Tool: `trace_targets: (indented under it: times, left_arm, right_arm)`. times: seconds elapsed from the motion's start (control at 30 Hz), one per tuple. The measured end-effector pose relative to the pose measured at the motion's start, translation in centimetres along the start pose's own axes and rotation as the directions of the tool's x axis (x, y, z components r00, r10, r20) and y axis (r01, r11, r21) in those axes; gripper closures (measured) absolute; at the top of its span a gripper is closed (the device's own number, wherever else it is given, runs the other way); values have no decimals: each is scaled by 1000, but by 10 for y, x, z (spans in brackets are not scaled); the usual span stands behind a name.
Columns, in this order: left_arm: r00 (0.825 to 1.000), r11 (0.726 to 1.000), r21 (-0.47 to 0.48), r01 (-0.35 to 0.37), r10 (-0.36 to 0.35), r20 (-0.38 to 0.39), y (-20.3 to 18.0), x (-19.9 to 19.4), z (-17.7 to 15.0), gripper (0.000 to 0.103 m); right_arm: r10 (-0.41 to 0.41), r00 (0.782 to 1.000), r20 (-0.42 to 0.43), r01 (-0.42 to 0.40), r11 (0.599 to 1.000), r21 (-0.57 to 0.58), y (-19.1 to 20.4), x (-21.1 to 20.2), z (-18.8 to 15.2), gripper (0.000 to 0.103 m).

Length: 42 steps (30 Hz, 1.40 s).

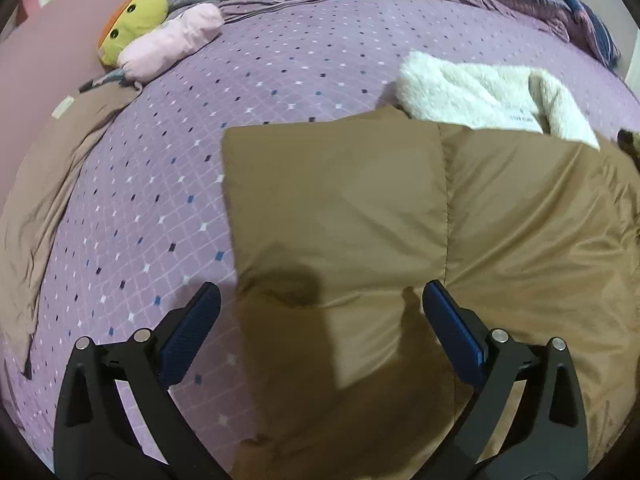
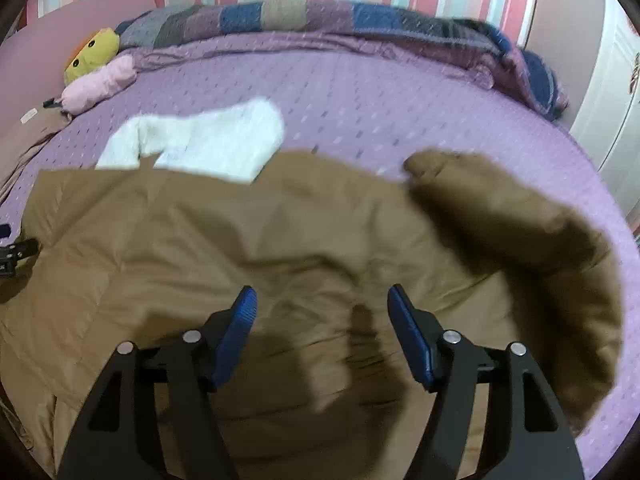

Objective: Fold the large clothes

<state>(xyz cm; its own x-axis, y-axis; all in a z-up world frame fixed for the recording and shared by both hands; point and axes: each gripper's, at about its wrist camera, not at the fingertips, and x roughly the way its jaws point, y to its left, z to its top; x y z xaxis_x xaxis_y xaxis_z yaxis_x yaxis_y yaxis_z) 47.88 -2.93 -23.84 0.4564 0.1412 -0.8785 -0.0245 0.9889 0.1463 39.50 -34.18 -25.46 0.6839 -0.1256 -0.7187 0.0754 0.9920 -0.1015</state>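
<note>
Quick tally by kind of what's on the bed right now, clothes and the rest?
Coats: 1, tan coat with white fleece lining
Plush toys: 1
Pink pillows: 1
Patchwork blankets: 1
Brown sheets: 1
Total: 5

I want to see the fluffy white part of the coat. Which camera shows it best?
The left wrist view: the fluffy white lining is sharp there, and a small label shows. The right wrist view shows it too, but blurred, at the brown coat's far edge.
</note>
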Motion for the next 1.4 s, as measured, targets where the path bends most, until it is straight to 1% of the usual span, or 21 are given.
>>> trace_targets:
  times: [0.03,0.07,0.13,0.23,0.47,0.53,0.7,0.77,0.8,0.83,0.87,0.9,0.93,0.97,1.0,1.1,1.13,1.17,1.2,1.27,1.4]
  left_arm:
    - [1000,1000,-11,-6,6,-5,4,-2,1,3]
    - [1000,1000,-20,-11,11,-7,7,-4,2,3]
    - [1000,999,-34,-4,3,-6,14,-7,1,3]
    - [1000,999,-40,5,-4,1,19,-10,3,3]
    - [1000,999,-34,26,-25,15,21,-23,5,3]
    - [999,999,-13,31,-30,15,18,-28,5,3]
    - [999,999,28,24,-26,39,13,-42,7,3]
    - [999,999,28,17,-18,28,11,-39,9,3]
    - [1000,1000,28,6,-7,19,11,-39,9,3]
    - [1000,999,32,0,-1,12,11,-38,10,3]
    - [1000,999,37,0,-1,13,11,-38,10,3]
    - [1000,999,40,-3,2,17,12,-39,10,3]
    - [1000,999,43,-6,5,22,12,-40,10,3]
    - [1000,999,50,-4,3,24,12,-42,9,3]
    - [1000,998,55,-6,4,27,12,-43,8,3]
    - [999,998,55,-9,7,33,13,-48,5,3]
    - [999,999,49,-5,4,32,14,-48,4,3]
    - [1000,999,41,5,-6,29,15,-50,3,3]
    - [1000,999,37,10,-11,28,17,-52,1,3]
    - [999,999,35,10,-12,35,19,-57,-2,3]
    - [999,1000,26,13,-14,50,29,-69,-9,3]
  right_arm:
    - [-25,1000,9,26,1000,-6,-4,-3,4,24]
    - [-54,998,15,55,998,-14,-10,-5,9,23]
    - [-127,992,21,128,991,-33,-23,-5,20,22]
    - [-196,981,6,196,980,-35,-43,0,30,22]
    - [-253,967,12,253,967,-24,-74,1,44,21]
    - [-286,958,9,286,957,-51,-78,6,49,14]
    - [-328,942,-67,319,940,-122,-87,35,59,14]
    - [-347,930,-124,328,933,-146,-90,52,59,15]
    - [-364,922,-130,342,925,-163,-90,56,58,19]
    - [-390,910,-138,362,912,-191,-89,62,56,38]
    - [-393,908,-147,362,910,-202,-90,65,56,49]
    - [-381,910,-162,348,917,-195,-92,68,56,61]
    - [-344,922,-179,320,935,-151,-97,67,57,68]
    - [-329,927,-179,311,942,-125,-100,65,57,71]
    - [-292,940,-179,285,957,-64,-107,59,58,76]
    - [-164,976,-141,181,977,113,-120,34,57,78]
    - [-96,990,-106,116,972,204,-124,20,54,78]
    - [-50,996,-76,68,965,253,-124,10,51,78]
    - [5,1000,-30,4,957,291,-121,-6,49,78]
    - [65,998,17,-67,953,297,-106,-26,44,78]
    - [198,979,55,-205,949,241,-50,-51,42,78]
